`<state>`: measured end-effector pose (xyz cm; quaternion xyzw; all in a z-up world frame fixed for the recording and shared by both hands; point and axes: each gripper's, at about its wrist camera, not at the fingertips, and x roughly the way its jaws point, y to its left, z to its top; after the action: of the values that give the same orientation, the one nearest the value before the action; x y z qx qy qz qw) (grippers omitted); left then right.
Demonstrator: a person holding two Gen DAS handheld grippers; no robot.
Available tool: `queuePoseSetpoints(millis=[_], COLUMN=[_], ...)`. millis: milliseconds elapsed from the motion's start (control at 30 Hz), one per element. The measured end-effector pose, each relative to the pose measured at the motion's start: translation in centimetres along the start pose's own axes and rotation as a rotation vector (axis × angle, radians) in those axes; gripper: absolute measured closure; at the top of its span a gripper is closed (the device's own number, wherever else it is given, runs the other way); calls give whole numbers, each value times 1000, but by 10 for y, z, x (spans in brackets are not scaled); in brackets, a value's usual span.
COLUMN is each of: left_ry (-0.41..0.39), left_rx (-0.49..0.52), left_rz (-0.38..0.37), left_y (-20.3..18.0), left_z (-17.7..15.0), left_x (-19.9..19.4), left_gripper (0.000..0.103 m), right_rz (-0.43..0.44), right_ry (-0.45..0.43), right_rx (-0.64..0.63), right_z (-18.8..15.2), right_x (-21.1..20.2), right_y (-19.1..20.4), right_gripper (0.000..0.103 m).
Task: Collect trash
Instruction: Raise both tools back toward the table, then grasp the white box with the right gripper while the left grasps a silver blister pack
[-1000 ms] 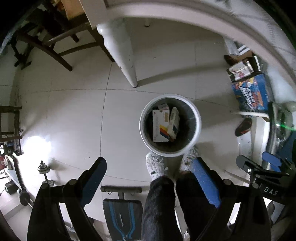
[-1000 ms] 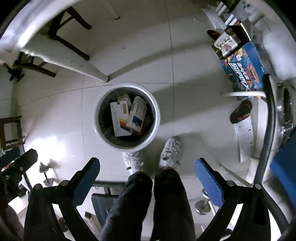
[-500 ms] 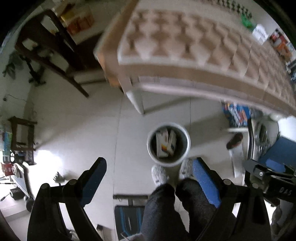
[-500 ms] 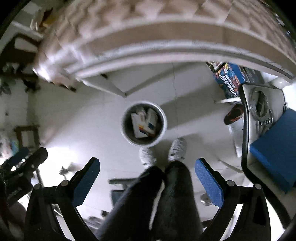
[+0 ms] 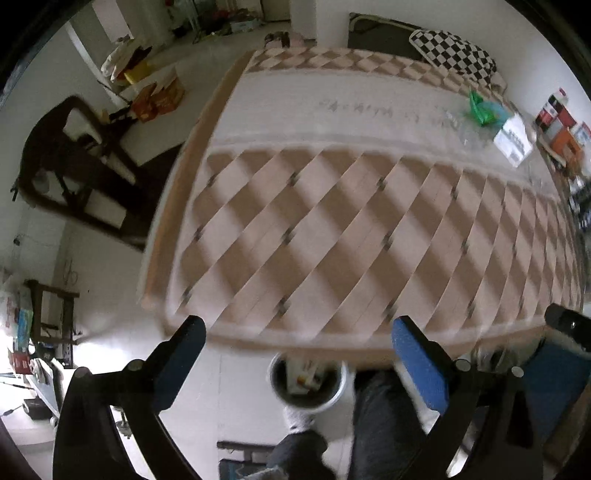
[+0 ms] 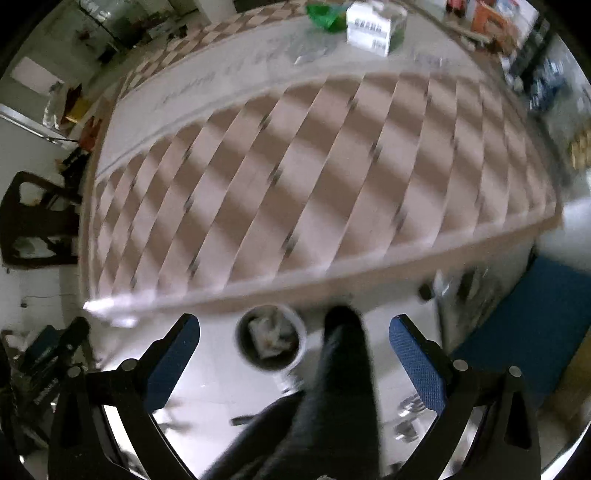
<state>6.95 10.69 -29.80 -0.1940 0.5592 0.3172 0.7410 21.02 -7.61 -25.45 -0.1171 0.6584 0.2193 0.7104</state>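
Left gripper (image 5: pixel 297 341): fingers spread wide, nothing between the blue pads. Right gripper (image 6: pixel 294 338): likewise spread wide and empty.

Both wrist views look down over a table with a diamond-patterned cloth (image 5: pixel 332 229), which fills the middle of each frame; both frames are motion-blurred.

Trash bin (image 5: pixel 308 384) — a round white-rimmed bin on the pale tiled floor (image 5: pixel 240 406), at 6 o'clock in the left view, just below the near table edge. It holds cardboard boxes (image 5: pixel 306 374); detail is blurred. In the right view the bin (image 6: pixel 271 341) sits between the two fingers, slightly toward 7 o'clock of centre, with crumpled pale contents.

Trash on the table, at the far side:
- green plastic bag (image 5: pixel 482 109), at 1 o'clock in the left view; 12 o'clock in the right view (image 6: pixel 325 14).
- white printed box (image 5: pixel 513 138), just beside the bag on its right; in the right view (image 6: pixel 371 27).
- clear plastic wrap (image 6: pixel 314 50), near the bag, faint.

Other: the person's dark-trousered leg (image 6: pixel 347 369) at 6 o'clock beside the bin; a dark wooden chair (image 5: pixel 77 166) at 9 o'clock, left of the table; a black-and-white checkered cushion (image 5: pixel 454 55) beyond the far table edge.
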Motion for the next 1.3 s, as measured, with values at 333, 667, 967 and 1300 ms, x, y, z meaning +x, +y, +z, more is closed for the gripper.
queuePoseSetpoints(millis=[333,667,967,1300], left_ry=[114,230,335,333], left_rx=[7,-12,-91,-61], left_rz=[22,37,-118,-56], left_y=[-141,-201,-240,-273], left_z=[157,245,284,293], left_x=[67,134,178,203], left_gripper=[0,0,1,42], right_rz=[-262,-281,-95,-21], right_ry=[25,228,211,182], right_rx=[-209,-505,-110,81], right_z=[264,406,429,437], right_x=[20,111,109,112], right_y=[-90,-79,-135,-172], right_gripper=[0,0,9,5])
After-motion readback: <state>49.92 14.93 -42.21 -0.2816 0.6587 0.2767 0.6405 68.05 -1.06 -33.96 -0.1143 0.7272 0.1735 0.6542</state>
